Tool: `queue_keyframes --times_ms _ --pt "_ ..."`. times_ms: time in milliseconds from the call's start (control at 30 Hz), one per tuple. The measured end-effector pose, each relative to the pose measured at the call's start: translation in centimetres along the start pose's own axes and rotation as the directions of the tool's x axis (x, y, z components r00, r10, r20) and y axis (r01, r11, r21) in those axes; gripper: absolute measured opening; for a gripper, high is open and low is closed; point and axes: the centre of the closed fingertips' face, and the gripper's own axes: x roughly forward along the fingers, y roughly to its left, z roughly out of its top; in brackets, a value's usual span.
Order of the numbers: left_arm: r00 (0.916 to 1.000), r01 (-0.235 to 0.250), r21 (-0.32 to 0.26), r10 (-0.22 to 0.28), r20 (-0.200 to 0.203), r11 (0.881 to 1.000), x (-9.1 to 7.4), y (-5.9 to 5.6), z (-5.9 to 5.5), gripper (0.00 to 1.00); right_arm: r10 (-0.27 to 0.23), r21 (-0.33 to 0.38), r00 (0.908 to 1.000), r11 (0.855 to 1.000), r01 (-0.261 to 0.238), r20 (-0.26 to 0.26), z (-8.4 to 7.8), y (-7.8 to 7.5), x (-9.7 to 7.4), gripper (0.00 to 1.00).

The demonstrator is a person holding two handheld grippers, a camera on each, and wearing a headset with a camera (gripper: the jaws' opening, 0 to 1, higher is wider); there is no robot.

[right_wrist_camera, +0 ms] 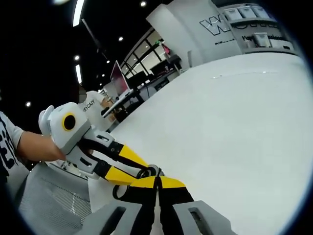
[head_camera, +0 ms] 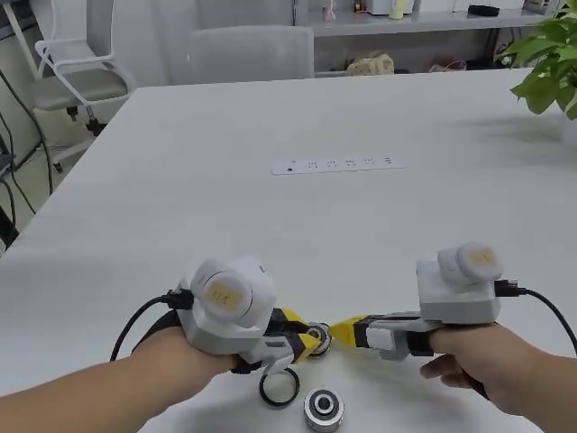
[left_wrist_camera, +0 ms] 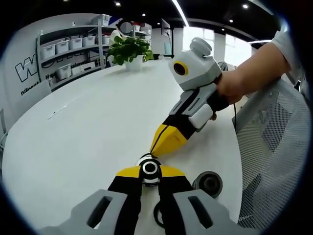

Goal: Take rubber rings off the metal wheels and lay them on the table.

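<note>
Left gripper [left_wrist_camera: 149,172]: jaws closed on a metal wheel [left_wrist_camera: 149,167] just above the table [head_camera: 343,244]. Right gripper [right_wrist_camera: 156,183]: jaws pressed together, tip against that wheel's rim; whether it grips the ring cannot be told. Near the left gripper's jaws lie a loose rubber ring [head_camera: 279,386] and a second wheel [head_camera: 324,407]. The grippers are held level, tips facing.

In the head view the left gripper [head_camera: 309,342] covers most of the held wheel [head_camera: 317,334] and the upper arc of the loose rubber ring [head_camera: 279,390] at lower centre, and the markings on the power strip [head_camera: 338,165] are too small to read.
</note>
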Motion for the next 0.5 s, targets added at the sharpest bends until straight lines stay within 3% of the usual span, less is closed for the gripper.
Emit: queue_keyframes --times_ms 500 --pt "0.9999 -0.001 0.008 0.002 -0.012 1.0 -0.04 0.0 -0.03 0.07 0.003 -0.014 0.9997 1.0 -0.003 -0.023 -0.08 0.22 0.01 0.0"
